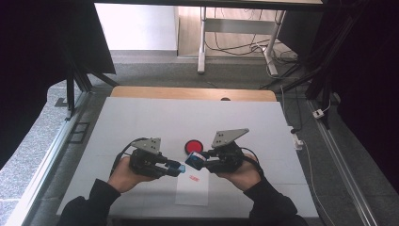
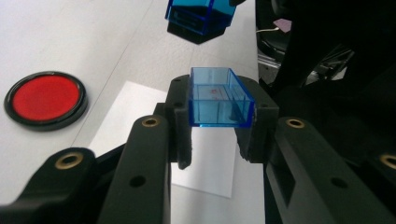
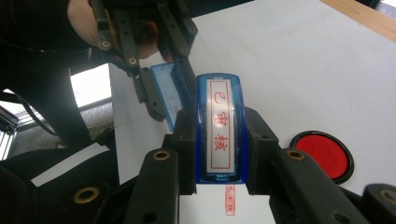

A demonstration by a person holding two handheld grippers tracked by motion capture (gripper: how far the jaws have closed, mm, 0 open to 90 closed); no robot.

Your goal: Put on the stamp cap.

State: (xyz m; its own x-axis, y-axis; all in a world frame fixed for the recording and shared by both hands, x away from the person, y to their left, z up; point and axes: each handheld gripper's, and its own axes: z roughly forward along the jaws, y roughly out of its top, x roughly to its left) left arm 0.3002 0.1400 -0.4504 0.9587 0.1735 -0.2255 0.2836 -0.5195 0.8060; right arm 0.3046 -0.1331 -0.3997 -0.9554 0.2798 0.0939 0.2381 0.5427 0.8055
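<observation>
Blue cap sat clamped in left gripper, centre frame; right gripper clamped stamp beside it, above paper, red pad nearby

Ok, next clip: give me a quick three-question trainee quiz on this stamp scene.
1. True or false: the left gripper holds the blue stamp cap.
2. What does the right gripper grip? A) red ink pad B) blue stamp C) paper sheet
3. Fill in: a red imprint is already on the ____.

Key
1. True.
2. B, the blue stamp; the red ink pad lies on the table.
3. White paper sheet.
</observation>
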